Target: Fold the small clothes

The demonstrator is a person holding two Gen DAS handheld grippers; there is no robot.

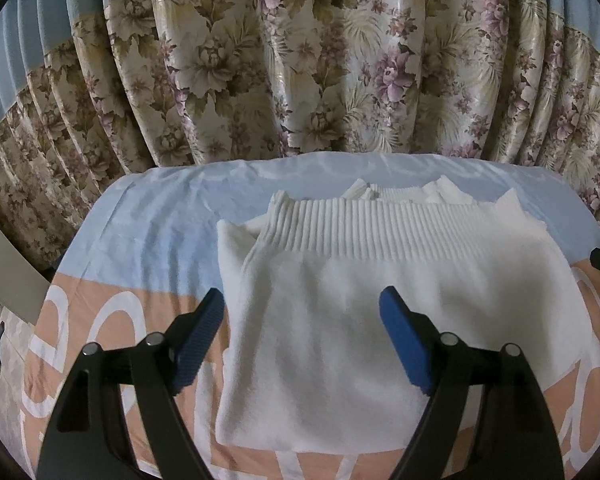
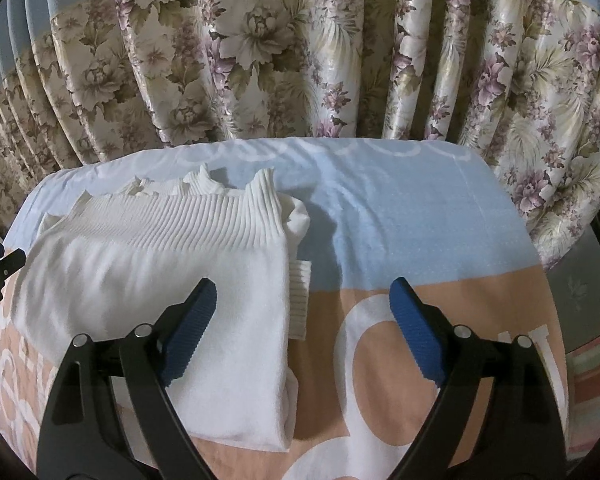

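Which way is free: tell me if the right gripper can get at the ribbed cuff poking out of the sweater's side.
Probably yes. The right gripper is open, and the ribbed cuff lies bare on the sheet between its fingers, nothing over it.

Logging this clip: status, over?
Left gripper, right gripper open, holding nothing. White knit sweater folded on the bedsheet. Nothing in the way.
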